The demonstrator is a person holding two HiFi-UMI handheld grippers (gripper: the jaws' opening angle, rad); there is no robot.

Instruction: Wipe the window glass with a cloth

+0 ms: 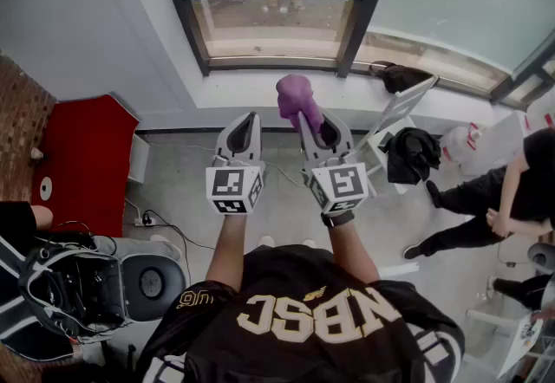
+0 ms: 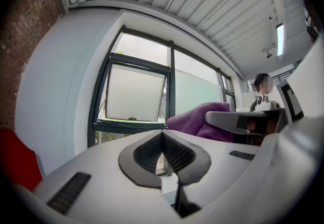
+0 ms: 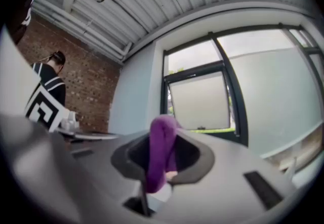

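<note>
A purple cloth [image 1: 297, 98] is pinched in my right gripper [image 1: 314, 126] and sticks out past its tips; in the right gripper view the cloth [image 3: 161, 154] hangs between the dark pads. My left gripper [image 1: 245, 128] is held beside it, shut with nothing in it, its pads [image 2: 147, 154] meeting in the left gripper view, where the cloth [image 2: 200, 119] shows to the right. Both point up at the dark-framed window glass [image 1: 273, 26], a short way off it. The window's hinged pane [image 2: 134, 94] stands ahead of the left gripper, and the same pane [image 3: 200, 101] ahead of the right.
A white sill [image 1: 260, 87] runs below the window. A red cabinet [image 1: 82, 160] stands at the left and a grey seat with cables [image 1: 95, 282] at lower left. A person in black [image 1: 503, 199] crouches at the right near a bag [image 1: 408, 152]. Brick wall [image 3: 96, 91] is on the left.
</note>
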